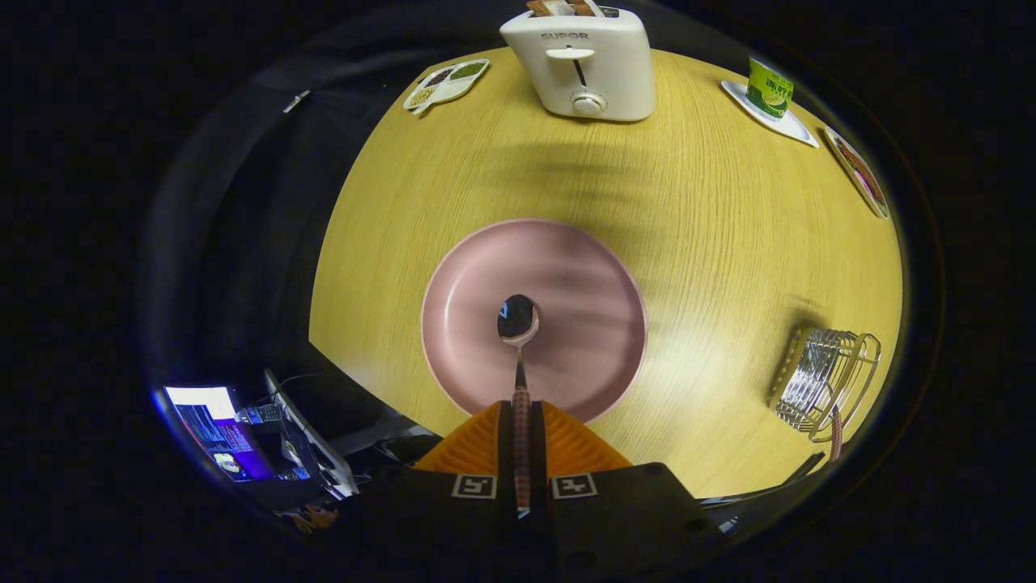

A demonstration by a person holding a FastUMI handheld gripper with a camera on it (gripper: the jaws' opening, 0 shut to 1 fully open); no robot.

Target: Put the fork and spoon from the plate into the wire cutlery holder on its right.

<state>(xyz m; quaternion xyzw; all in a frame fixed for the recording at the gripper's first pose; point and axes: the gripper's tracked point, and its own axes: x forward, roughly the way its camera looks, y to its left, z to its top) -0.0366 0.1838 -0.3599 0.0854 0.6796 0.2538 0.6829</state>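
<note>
Gripper view: the gripper (521, 421), its two orange fingers (473, 445) clamped on one spoon (519, 324) above one pink plate (534, 316), with one wire cutlery holder (821, 376) holding a pink-handled utensil, and one white toaster (583, 69) on the wooden table (728, 243).

The hand-held claw (522, 433) has two orange, ribbed, wedge-shaped fingers (477, 445) that taper forward from a broad matte black body. Each finger's base carries a small square black-and-white marker (474, 486), one either side of the narrow centre slot. Round screw recesses dot the black housing's lower right part.
</note>
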